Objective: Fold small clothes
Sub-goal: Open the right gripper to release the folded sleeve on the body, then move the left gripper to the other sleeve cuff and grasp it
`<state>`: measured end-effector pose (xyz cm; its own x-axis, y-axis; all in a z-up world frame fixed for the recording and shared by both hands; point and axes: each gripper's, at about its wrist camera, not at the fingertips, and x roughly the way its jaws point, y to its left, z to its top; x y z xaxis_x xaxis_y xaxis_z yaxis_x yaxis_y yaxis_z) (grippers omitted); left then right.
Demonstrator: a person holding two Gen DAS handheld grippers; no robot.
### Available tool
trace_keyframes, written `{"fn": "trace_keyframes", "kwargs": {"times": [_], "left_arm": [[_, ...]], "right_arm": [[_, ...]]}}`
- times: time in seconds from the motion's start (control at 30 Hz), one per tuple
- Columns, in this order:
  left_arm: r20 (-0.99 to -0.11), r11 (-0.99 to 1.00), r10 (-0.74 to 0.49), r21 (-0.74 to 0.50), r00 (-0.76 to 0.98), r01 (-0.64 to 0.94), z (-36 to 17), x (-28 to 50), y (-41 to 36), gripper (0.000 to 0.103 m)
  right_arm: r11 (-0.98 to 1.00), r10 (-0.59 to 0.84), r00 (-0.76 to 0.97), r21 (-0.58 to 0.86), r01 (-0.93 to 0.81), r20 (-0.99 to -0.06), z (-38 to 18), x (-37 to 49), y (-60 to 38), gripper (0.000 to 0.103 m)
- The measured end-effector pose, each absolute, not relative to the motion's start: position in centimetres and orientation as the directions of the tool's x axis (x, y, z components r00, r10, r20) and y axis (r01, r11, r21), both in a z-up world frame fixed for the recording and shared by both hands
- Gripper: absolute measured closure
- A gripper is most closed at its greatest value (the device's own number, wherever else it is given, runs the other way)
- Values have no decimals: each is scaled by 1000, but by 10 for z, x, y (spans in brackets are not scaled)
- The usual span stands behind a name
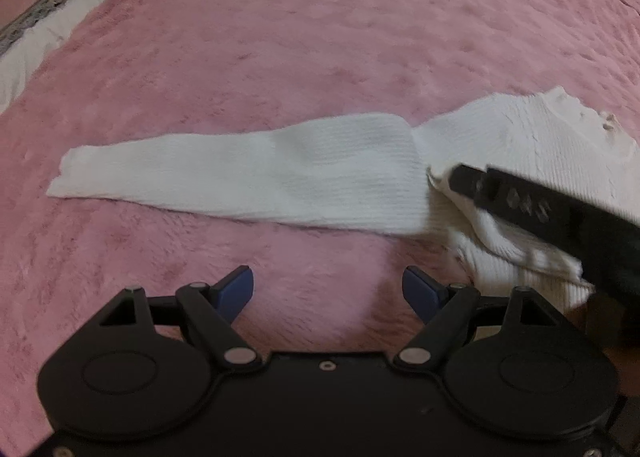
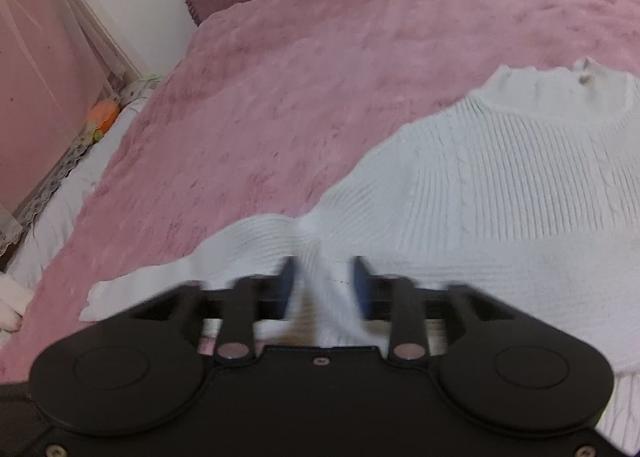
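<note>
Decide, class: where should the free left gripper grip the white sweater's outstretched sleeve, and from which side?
Probably the cuff end of the sleeve. It lies flat on the pink blanket, pointing away from the body, which the right gripper is working. The open left gripper could come down from above and pinch that free edge.

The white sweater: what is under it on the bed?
Under the white sweater lies the pink fluffy blanket, seen all around it. The right gripper pinches a raised fold near the sleeve. Anything beneath the knit itself is covered.
</note>
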<state>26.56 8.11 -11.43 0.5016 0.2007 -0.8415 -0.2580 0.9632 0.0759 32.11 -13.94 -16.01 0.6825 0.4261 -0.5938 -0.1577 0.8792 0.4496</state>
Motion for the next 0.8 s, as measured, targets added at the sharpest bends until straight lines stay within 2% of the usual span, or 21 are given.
{"fn": "trace_keyframes", "kwargs": {"times": [0.13, 0.2, 0.3, 0.4, 0.5, 0.8], "left_arm": [[-827, 963, 196, 61, 528, -261, -104, 273, 84, 17], [-816, 967, 182, 48, 549, -249, -97, 279, 79, 17], [-795, 977, 129, 0, 593, -212, -91, 288, 65, 17], [-794, 982, 65, -56, 605, -179, -100, 304, 53, 17], [-807, 982, 46, -71, 589, -174, -112, 318, 42, 17], [-833, 988, 115, 41, 542, -148, -147, 331, 25, 15]], "right_arm": [[863, 445, 719, 471, -186, -533, -137, 302, -157, 59], [890, 396, 763, 418, -182, -511, -118, 286, -171, 58], [962, 227, 821, 253, -105, -524, -102, 267, -196, 58], [987, 118, 822, 155, -36, -557, -104, 260, -223, 60], [990, 51, 805, 133, 35, -591, -113, 257, -248, 66], [986, -50, 747, 88, 144, -663, -148, 255, -283, 66]]}}
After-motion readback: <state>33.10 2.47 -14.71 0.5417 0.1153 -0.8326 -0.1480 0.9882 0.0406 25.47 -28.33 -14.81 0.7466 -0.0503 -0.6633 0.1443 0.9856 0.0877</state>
